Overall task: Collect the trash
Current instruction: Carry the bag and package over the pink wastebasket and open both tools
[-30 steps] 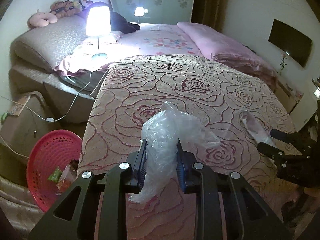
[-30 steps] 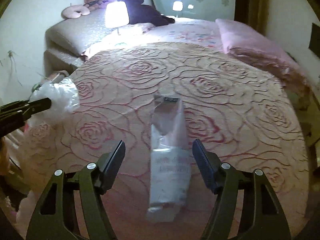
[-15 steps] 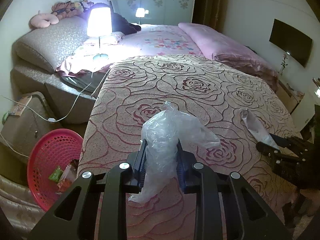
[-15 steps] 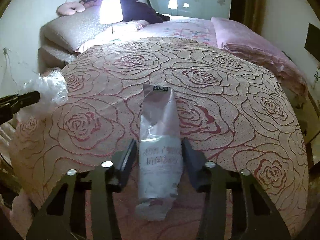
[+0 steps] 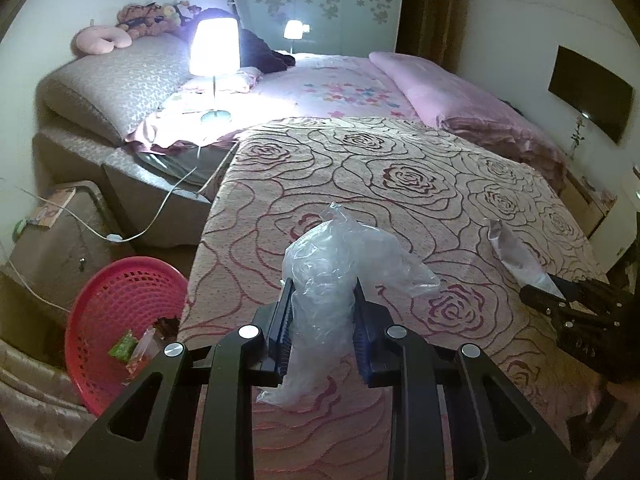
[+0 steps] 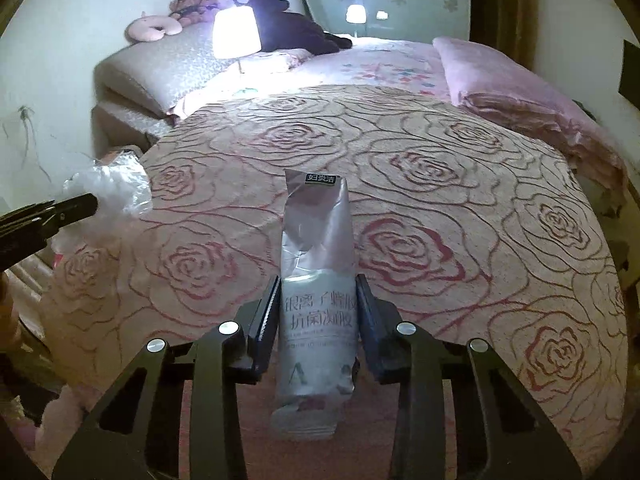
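A bed [image 5: 400, 184] with a rose-patterned cover fills the scene; a red basket [image 5: 120, 304] holding wrappers sits at its near left. The left gripper [image 5: 322, 320] is clenched on a clear bag [image 5: 332, 264] above the bed's near edge. The right gripper [image 6: 318, 320] jaws have just been closing and now grasp a silver packet [image 6: 316, 264] over the cover.

Rose-patterned bedspread [image 5: 400, 184] covers the near bed. Lit lamp [image 5: 215, 48] stands beyond its far-left corner — cord [image 5: 168, 200] trailing down. Folded pink quilt [image 5: 460, 96] lies along its far-right edge; pink neck pillow [image 5: 100, 40] further back left.
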Motion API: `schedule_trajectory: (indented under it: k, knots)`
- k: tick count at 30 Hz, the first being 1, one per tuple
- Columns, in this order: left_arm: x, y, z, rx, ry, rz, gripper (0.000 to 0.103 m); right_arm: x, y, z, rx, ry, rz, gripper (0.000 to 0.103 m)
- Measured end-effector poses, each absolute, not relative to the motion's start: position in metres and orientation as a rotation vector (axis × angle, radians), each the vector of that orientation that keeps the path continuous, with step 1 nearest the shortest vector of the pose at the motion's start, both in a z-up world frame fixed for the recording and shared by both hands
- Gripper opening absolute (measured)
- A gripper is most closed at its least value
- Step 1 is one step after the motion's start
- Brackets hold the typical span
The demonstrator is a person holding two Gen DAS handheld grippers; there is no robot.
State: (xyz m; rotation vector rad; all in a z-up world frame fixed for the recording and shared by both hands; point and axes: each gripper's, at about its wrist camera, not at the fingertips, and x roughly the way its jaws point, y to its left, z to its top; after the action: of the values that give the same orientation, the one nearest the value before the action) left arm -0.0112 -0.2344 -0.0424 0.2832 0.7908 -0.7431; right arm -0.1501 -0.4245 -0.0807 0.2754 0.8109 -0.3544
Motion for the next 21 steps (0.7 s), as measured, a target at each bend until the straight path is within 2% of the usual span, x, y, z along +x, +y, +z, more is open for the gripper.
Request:
schedule_trajectory:
  k: [21]
  knots:
    - [0.018,-0.168,-0.028,0.231,0.78,-0.584,0.024,-0.082,-0.357,-0.068,0.218,0.849,-0.15,0.036]
